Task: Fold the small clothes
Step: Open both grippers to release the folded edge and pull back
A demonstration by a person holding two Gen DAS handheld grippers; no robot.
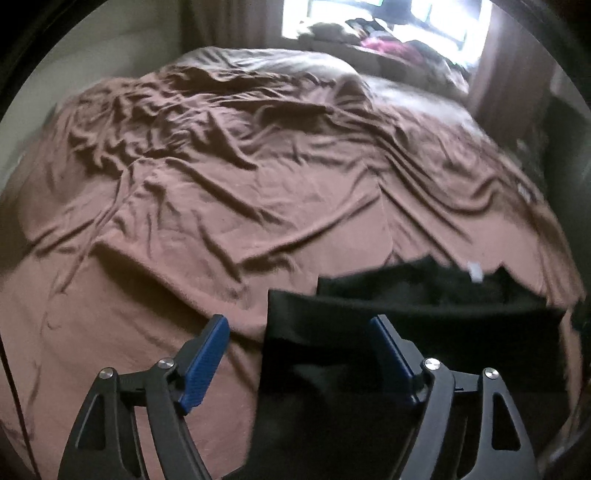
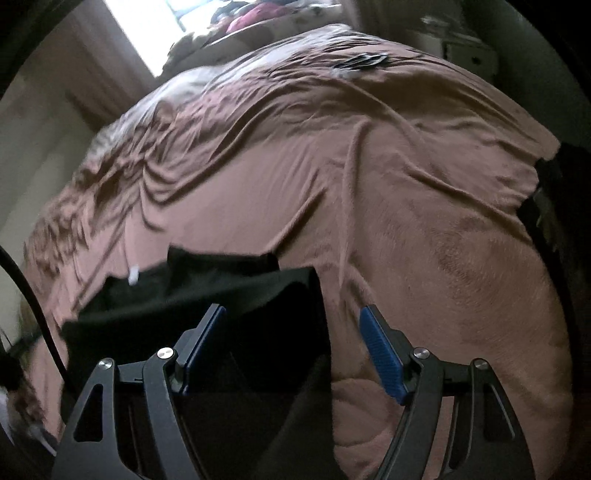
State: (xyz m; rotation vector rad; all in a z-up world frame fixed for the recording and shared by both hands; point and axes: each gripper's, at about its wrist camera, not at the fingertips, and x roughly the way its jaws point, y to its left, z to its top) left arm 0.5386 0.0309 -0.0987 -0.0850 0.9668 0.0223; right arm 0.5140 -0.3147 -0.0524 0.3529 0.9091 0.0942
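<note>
Garment (image 1: pixel 424 306): black, partly folded, flat at bed's near edge, for folding | left gripper (image 1: pixel 299 328): wide, empty, straddling garment's left edge | right gripper (image 2: pixel 291 319): wide, empty, over right edge | bedsheet (image 1: pixel 221 177): brown, rumpled.

light: dim, blown-out window (image 1: pixel 388 22) glare behind bed (image 1: pixel 221 184) | blur: motion smear | edges: fisheye warp, dark vignette

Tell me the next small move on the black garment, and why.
Probably close both sets of jaws on the near corners of the black garment. It lies flat on the brown bedsheet, and the left gripper and right gripper hover open over it, gripping nothing.
</note>
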